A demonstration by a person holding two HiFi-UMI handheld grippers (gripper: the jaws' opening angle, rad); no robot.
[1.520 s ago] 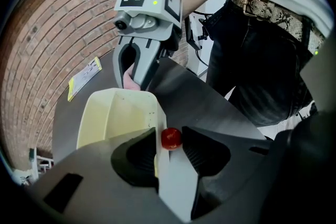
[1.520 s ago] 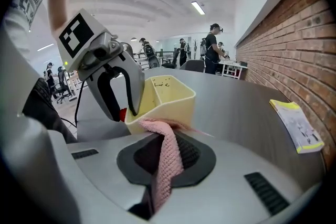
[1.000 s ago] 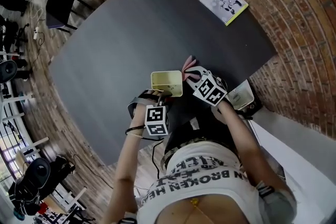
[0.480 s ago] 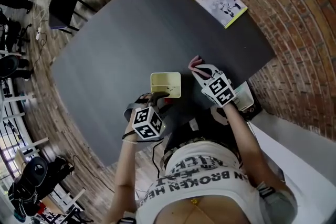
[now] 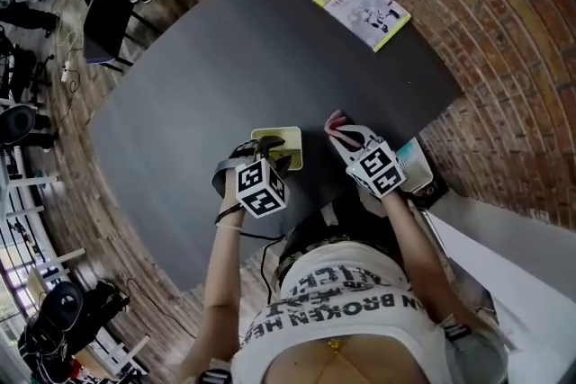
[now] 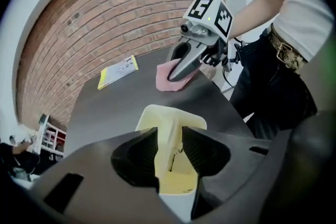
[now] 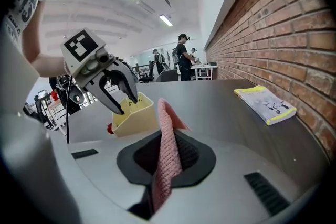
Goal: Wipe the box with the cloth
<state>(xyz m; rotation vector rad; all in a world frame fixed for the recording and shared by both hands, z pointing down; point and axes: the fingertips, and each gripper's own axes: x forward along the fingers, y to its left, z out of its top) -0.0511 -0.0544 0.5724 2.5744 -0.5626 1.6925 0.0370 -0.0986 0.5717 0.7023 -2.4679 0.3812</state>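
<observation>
A pale yellow open box stands on the dark table near its front edge. My left gripper is shut on the box's near wall, and the left gripper view shows that wall pinched between the two jaws. My right gripper hovers just right of the box, shut on a pink cloth. In the right gripper view the cloth stands up between the jaws, with the box and my left gripper beyond it to the left. The cloth is apart from the box.
A yellow-edged booklet lies at the table's far right, close to the brick wall. A small white device sits off the table's right corner. Chairs and people stand beyond the far left edge.
My left gripper has shifted forward toward the box. My right gripper has drawn the cloth away from the box to its right. The box has barely moved.
</observation>
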